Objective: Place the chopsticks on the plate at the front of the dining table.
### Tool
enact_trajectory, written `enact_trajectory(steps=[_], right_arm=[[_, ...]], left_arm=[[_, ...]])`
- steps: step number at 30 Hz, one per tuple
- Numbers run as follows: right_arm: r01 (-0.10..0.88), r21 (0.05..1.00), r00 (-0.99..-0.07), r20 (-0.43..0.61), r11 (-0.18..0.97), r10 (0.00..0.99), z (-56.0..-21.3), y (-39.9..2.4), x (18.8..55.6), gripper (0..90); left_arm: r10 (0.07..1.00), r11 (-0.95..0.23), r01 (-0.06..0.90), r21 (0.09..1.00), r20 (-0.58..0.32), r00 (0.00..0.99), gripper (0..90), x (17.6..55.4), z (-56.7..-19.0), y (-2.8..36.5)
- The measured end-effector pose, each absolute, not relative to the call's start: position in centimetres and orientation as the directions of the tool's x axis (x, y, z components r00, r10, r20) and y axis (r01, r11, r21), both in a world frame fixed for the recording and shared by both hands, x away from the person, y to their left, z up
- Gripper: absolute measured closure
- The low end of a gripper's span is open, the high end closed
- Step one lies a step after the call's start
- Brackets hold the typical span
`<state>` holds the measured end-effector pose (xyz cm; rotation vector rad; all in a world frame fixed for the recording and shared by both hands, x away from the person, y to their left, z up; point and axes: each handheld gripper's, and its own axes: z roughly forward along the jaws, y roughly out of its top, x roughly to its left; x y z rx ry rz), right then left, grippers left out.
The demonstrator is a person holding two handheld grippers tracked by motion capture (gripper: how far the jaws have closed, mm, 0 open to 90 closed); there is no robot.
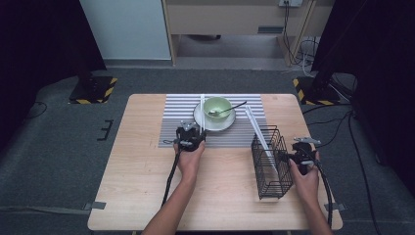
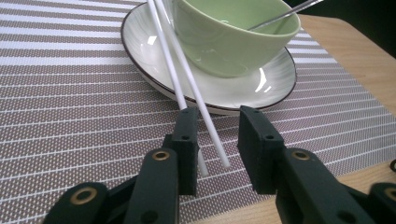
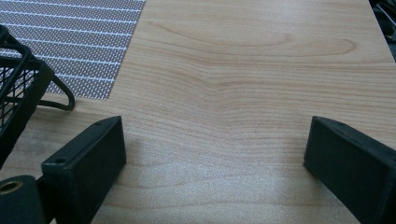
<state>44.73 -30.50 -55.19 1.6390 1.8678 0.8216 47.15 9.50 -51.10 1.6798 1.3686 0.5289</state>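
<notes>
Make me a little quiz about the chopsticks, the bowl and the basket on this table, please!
1. True or false: the green bowl sits on the white plate.
2. Where do the white chopsticks lean? A) on the plate's rim B) inside the wire basket C) on the floor
3. Fill in: the right claw hangs wide apart over bare ____.

Key: 1 true. 2 A; their near ends lie between the left claw, whose pads stand clear of them. 3 wood, the table.
</notes>
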Motion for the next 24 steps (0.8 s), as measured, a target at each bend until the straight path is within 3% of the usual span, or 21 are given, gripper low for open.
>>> enact_trajectory(steps=[7,24], right_arm=[[0.677,0.731,-0.133,0.010,0.083,0.991,-55.2,-30.5,44.7,5.6],[0.677,0.731,-0.133,0.010,0.083,0.991,-55.2,-30.5,44.7,5.6]], left_arm=[[0.941,-0.019,0.573,0.819,-0.179,0.288,56.8,47.6,-52.0,9.0],[0.946,-0.009,0.584,0.811,-0.182,0.267,55.9,48.4,-53.1,9.0]])
